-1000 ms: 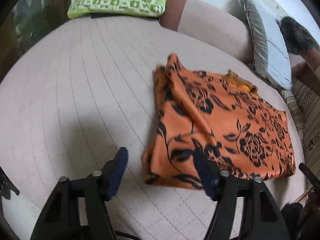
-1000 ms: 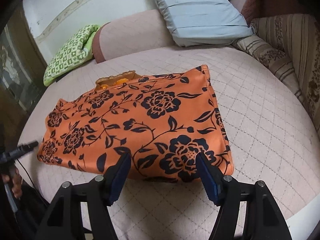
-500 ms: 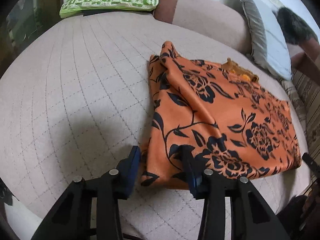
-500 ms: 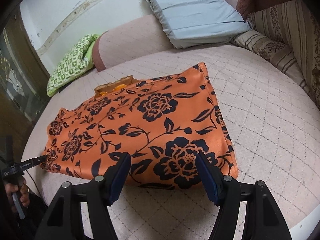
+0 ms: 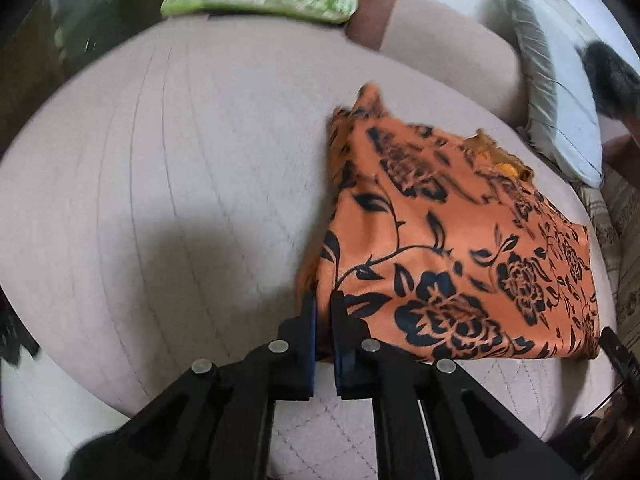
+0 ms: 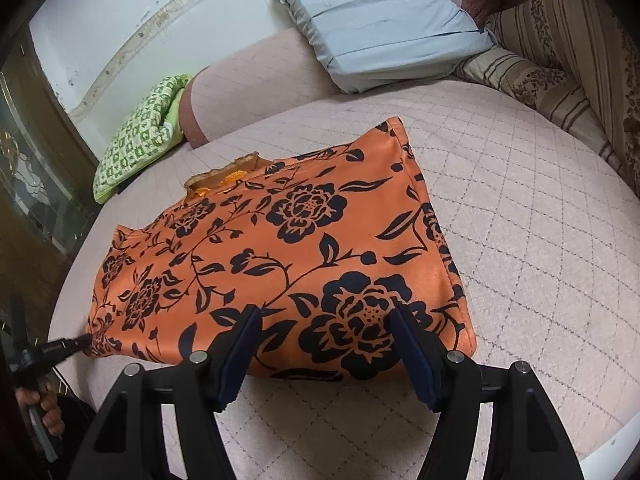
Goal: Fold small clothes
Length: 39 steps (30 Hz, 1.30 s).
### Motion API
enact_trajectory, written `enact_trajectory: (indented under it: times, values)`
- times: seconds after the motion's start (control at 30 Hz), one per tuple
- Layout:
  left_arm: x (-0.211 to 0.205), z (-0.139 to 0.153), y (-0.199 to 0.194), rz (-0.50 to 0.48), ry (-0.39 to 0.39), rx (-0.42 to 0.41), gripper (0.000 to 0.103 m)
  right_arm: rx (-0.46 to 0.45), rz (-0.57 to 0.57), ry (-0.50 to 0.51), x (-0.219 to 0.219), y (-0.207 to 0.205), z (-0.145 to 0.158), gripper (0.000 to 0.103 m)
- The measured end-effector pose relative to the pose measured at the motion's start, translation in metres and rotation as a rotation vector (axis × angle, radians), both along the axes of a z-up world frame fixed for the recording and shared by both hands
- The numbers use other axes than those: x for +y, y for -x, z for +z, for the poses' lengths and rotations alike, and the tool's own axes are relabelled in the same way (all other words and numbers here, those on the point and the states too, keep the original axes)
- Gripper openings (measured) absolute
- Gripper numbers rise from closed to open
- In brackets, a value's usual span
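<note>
An orange garment with black flowers (image 5: pixel 460 248) lies folded flat on the pale quilted bed (image 5: pixel 160 180). My left gripper (image 5: pixel 323 300) sits at its near left corner. The jaws are closing, almost together, with the cloth's corner pinched between the blue pads. In the right wrist view the same garment (image 6: pixel 304 248) stretches across the middle, and the left gripper's tip (image 6: pixel 76 344) touches its far left corner, held by a hand (image 6: pixel 40 404). My right gripper (image 6: pixel 324 316) stands open over the garment's near edge, pads apart and pressing on nothing.
A green patterned cushion (image 6: pixel 140 140) and a pink bolster (image 6: pixel 248 96) lie at the back. A grey-blue pillow (image 6: pixel 380 24) and striped cushions (image 6: pixel 560 60) line the right side. A glass-fronted wooden cabinet (image 6: pixel 28 184) stands left. Bare quilt (image 6: pixel 540 240) spreads right of the garment.
The left jaws have gone from wide apart to nearly together on the garment's corner, after sliding in towards it. The right gripper has stayed open, now slightly closer over the near edge.
</note>
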<state>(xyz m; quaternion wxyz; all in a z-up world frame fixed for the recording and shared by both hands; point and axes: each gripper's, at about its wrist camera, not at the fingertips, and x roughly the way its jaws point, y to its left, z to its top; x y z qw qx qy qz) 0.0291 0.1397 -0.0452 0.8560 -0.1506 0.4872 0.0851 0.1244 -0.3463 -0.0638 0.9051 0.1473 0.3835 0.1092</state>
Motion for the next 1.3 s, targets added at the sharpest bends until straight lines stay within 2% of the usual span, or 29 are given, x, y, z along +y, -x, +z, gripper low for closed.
enact_trajectory:
  times: [0.07, 0.17, 0.23, 0.3, 0.37, 0.4, 0.43, 0.47, 0.5, 0.53, 0.57, 0.63, 0.7, 0.77, 0.83, 0.9, 0.93, 0.97, 1.03, 1.1, 1.17, 1.23, 1.27, 1.3]
  values:
    - [-0.002, 0.014, 0.0, 0.004, -0.059, -0.021, 0.007, 0.003, 0.005, -0.015, 0.0, 0.001, 0.002, 0.07]
    - [-0.005, 0.034, 0.001, -0.005, -0.102, -0.065, 0.017, 0.014, 0.036, -0.06, -0.001, -0.002, 0.01, 0.07]
    - [-0.012, 0.049, -0.003, -0.036, -0.098, -0.11, 0.023, 0.03, 0.059, -0.096, -0.001, -0.008, 0.013, 0.07]
    - [-0.024, 0.055, -0.013, -0.091, -0.076, -0.141, 0.036, 0.056, 0.075, -0.148, -0.003, -0.019, 0.013, 0.071]
    - [-0.036, 0.055, -0.032, -0.154, -0.061, -0.159, 0.042, 0.117, 0.066, -0.181, -0.008, -0.031, 0.004, 0.071]
    - [-0.037, 0.048, -0.043, -0.156, -0.075, -0.145, 0.042, 0.145, 0.051, -0.178, -0.011, -0.035, -0.002, 0.071]
    - [-0.036, 0.033, -0.057, -0.147, -0.132, -0.096, 0.042, 0.181, 0.027, -0.17, -0.016, -0.038, -0.009, 0.071]
    - [-0.029, 0.017, -0.066, -0.119, -0.173, -0.017, 0.04, 0.231, -0.011, -0.163, -0.024, -0.039, -0.02, 0.071]
    - [-0.014, -0.007, -0.075, -0.057, -0.165, 0.096, 0.038, 0.237, -0.011, -0.192, -0.03, -0.038, -0.025, 0.071]
    - [0.002, -0.013, -0.07, -0.023, -0.06, 0.075, 0.04, 0.222, -0.007, -0.239, -0.037, -0.034, -0.024, 0.071]
    - [0.013, -0.011, -0.064, 0.014, -0.009, 0.047, 0.044, 0.218, -0.011, -0.248, -0.04, -0.032, -0.022, 0.071]
    - [0.02, 0.001, -0.056, 0.055, -0.003, 0.017, 0.043, 0.21, -0.005, -0.22, -0.04, -0.031, -0.021, 0.071]
    - [0.017, 0.016, -0.054, 0.046, -0.01, -0.031, 0.043, 0.22, -0.009, -0.222, -0.038, -0.033, -0.022, 0.071]
    - [0.007, 0.034, -0.057, 0.001, -0.046, -0.089, 0.043, 0.201, -0.006, -0.2, -0.033, -0.034, -0.017, 0.071]
    - [-0.001, 0.04, -0.067, -0.025, -0.119, -0.104, 0.043, 0.164, 0.007, -0.188, -0.028, -0.036, -0.008, 0.071]
    - [0.005, 0.017, -0.087, 0.006, -0.215, 0.028, 0.043, 0.13, 0.024, -0.207, -0.028, -0.038, 0.0, 0.071]
    - [0.014, 0.001, -0.092, 0.038, -0.218, 0.106, 0.042, 0.132, 0.025, -0.215, -0.031, -0.041, -0.001, 0.072]
    - [0.02, -0.007, -0.093, 0.06, -0.214, 0.137, 0.038, 0.15, 0.02, -0.214, -0.033, -0.045, -0.005, 0.072]
    - [0.027, -0.005, -0.088, 0.084, -0.205, 0.112, 0.038, 0.234, -0.018, -0.216, -0.042, -0.053, -0.024, 0.072]
    - [0.029, 0.008, -0.08, 0.092, -0.163, 0.066, 0.038, 0.212, -0.029, -0.296, -0.052, -0.052, -0.019, 0.072]
    - [0.022, 0.03, -0.074, 0.077, -0.138, -0.019, 0.038, 0.173, -0.037, -0.286, -0.051, -0.052, -0.005, 0.072]
    - [0.007, 0.05, -0.073, 0.014, -0.114, -0.09, 0.043, 0.125, 0.0, -0.311, -0.045, -0.059, 0.009, 0.073]
    - [-0.004, 0.054, -0.076, -0.031, -0.094, -0.107, 0.052, 0.115, 0.025, -0.321, -0.04, -0.065, 0.015, 0.073]
    - [-0.014, 0.055, -0.081, -0.068, -0.077, -0.116, 0.056, 0.107, 0.045, -0.319, -0.034, -0.074, 0.02, 0.073]
